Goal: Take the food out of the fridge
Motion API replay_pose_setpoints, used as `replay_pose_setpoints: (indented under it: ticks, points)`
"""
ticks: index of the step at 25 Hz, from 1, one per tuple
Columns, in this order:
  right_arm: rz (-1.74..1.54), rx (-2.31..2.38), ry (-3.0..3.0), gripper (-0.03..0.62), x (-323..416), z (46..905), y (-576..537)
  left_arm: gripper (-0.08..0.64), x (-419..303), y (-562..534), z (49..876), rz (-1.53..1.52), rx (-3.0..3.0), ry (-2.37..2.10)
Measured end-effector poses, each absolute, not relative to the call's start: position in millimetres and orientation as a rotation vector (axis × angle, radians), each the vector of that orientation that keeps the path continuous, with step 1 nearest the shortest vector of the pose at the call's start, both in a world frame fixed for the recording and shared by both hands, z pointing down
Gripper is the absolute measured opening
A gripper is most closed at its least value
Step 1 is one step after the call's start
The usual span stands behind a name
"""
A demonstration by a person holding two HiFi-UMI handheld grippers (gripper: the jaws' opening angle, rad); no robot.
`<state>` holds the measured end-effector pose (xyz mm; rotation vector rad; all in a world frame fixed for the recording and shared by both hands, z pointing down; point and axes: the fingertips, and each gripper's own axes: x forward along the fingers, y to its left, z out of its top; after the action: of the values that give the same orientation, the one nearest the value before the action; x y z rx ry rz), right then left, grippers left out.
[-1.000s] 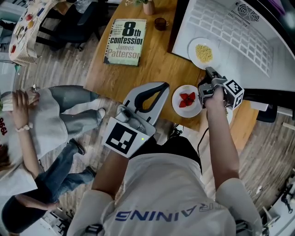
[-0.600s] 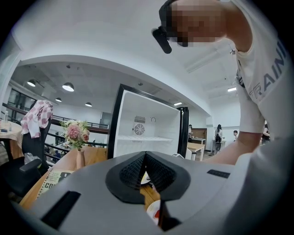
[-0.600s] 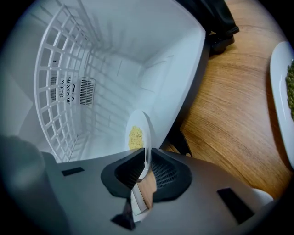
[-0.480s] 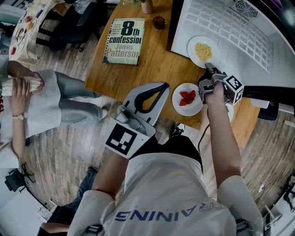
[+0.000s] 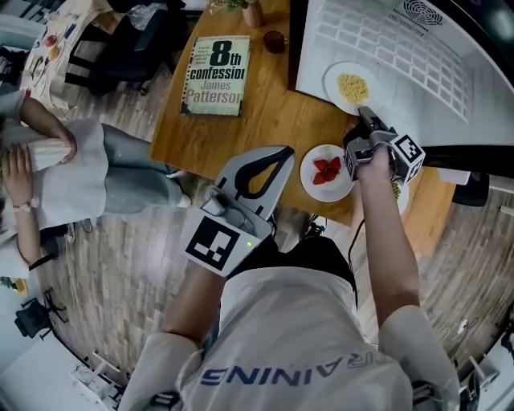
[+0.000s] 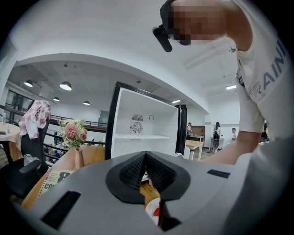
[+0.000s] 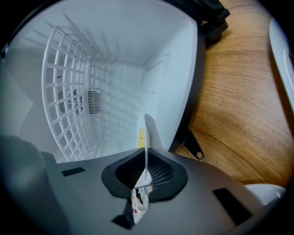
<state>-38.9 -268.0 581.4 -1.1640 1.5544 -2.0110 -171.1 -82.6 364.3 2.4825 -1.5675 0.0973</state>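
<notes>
A white plate of yellow food (image 5: 351, 86) rests on the wire shelf of the open white fridge (image 5: 418, 64). My right gripper (image 5: 365, 120) is shut on the near rim of this plate. In the right gripper view the plate (image 7: 146, 133) stands edge-on between the jaws, which have just been closing on it. A second white plate with red food (image 5: 326, 172) sits on the wooden table (image 5: 265, 112) by the fridge. My left gripper (image 5: 269, 160) hovers over the table's near edge, left of the red plate, shut on nothing, and faces the fridge (image 6: 142, 128).
A paperback book (image 5: 215, 74), a small dark cup (image 5: 275, 40) and a vase (image 5: 258, 11) stand on the far part of the table. A white dish (image 5: 399, 193) shows partly under my right hand. A person (image 5: 56, 172) is at the left on the wooden floor.
My right gripper stays on the plate's rim at the fridge mouth and has barely shifted. The left gripper holds still. The person at the left has moved about.
</notes>
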Motion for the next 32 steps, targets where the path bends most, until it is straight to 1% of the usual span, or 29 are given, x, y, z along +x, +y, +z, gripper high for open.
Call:
replay_pose_setpoints:
  ticks: [9, 18, 26, 32]
  points:
    - [-1.938, -1.084, 1.627, 0.031, -31.2, 537.0, -250.7, 0.008, -159.3, -82.9, 354.8, 0.098, 2.529, -1.536]
    - [-1.933, -0.997, 1.672, 0.031, 9.7, 496.5, -195.6, 0.008, -126.0, -86.1, 344.9, 0.083, 2.600, -1.467]
    - [-1.902, -1.015, 1.663, 0.032, 64.1, 487.2, -145.2, 0.008, -80.6, -91.2, 344.2, 0.094, 2.709, -1.348]
    - [-1.823, -1.096, 1.588, 0.032, 134.3, 490.4, -105.3, 0.008, -16.0, -86.6, 350.3, 0.114, 2.807, -1.160]
